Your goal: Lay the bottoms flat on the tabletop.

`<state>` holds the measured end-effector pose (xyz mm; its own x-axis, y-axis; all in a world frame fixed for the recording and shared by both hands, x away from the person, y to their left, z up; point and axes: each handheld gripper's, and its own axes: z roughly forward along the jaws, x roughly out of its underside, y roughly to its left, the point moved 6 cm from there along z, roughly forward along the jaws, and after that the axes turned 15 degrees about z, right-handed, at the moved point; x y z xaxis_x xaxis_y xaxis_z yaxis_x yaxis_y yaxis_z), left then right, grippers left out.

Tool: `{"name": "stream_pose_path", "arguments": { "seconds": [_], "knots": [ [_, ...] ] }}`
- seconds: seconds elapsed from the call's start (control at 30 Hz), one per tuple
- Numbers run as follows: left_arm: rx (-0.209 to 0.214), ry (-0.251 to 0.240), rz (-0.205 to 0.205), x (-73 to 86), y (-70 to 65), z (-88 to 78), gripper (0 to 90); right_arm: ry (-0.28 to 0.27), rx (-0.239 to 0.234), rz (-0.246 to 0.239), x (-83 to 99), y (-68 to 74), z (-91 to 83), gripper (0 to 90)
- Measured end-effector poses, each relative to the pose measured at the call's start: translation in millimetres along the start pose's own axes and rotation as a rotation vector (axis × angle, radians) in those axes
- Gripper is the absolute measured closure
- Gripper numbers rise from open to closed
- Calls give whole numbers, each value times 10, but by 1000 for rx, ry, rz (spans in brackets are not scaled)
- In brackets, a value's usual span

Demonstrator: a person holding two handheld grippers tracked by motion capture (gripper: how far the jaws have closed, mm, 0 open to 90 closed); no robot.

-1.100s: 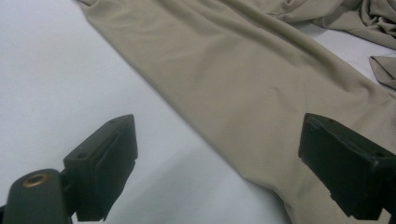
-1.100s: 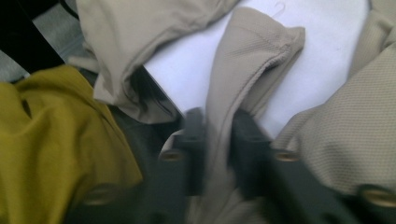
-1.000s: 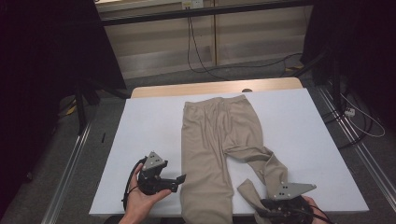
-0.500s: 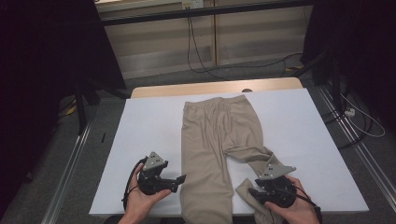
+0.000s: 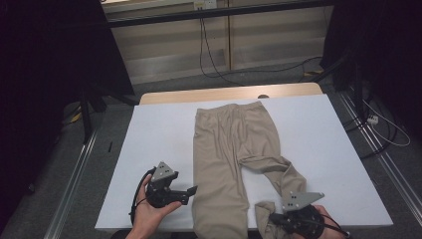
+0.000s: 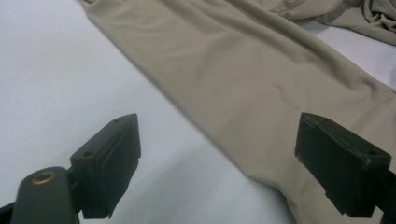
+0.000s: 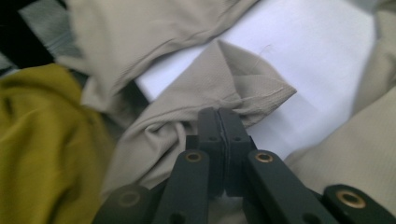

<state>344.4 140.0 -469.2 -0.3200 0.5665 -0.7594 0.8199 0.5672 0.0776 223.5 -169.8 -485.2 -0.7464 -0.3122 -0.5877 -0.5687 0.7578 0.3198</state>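
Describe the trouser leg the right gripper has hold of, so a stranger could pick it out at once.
On the white table lie beige trousers, waistband at the far end. The crumpled leg bends toward the near right corner, its cuff pinched in the right gripper; the other leg lies straight and flat.

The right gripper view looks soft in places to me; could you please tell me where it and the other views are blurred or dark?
Right gripper view: the yellow-green cloth at left is blurred, while the beige trousers' hem at the shut right gripper is sharp. Left gripper view: evenly lit, the jaws close up and soft. High view: bright white table cover, dark surroundings.
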Motion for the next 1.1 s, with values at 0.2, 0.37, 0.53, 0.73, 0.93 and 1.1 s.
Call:
{"name": "stream_pose_path", "arguments": {
  "seconds": [0.2, 0.37, 0.53, 0.73, 0.93, 1.1],
  "knots": [
    [1, 5, 8, -6, -8, 13, 146, -8, -25, 21, 186, 125, -143, 801],
    [2, 10, 10, -5, -4, 25, 146, -107, 22, 61, 52, 47, -251, 560],
    [1, 12, 11, -4, 0, 29, 146, -163, 134, 107, -143, -241, -245, 545],
    [0, 12, 1, 0, -2, 29, 146, -135, 252, 143, -386, -638, -84, 524],
    [1, 14, 2, 7, 3, 25, 147, -86, 316, 102, -348, -632, 68, 681],
    [-3, 9, 4, 6, 7, 16, 148, -118, 264, 117, -326, -555, -34, 854]
  ]
}}
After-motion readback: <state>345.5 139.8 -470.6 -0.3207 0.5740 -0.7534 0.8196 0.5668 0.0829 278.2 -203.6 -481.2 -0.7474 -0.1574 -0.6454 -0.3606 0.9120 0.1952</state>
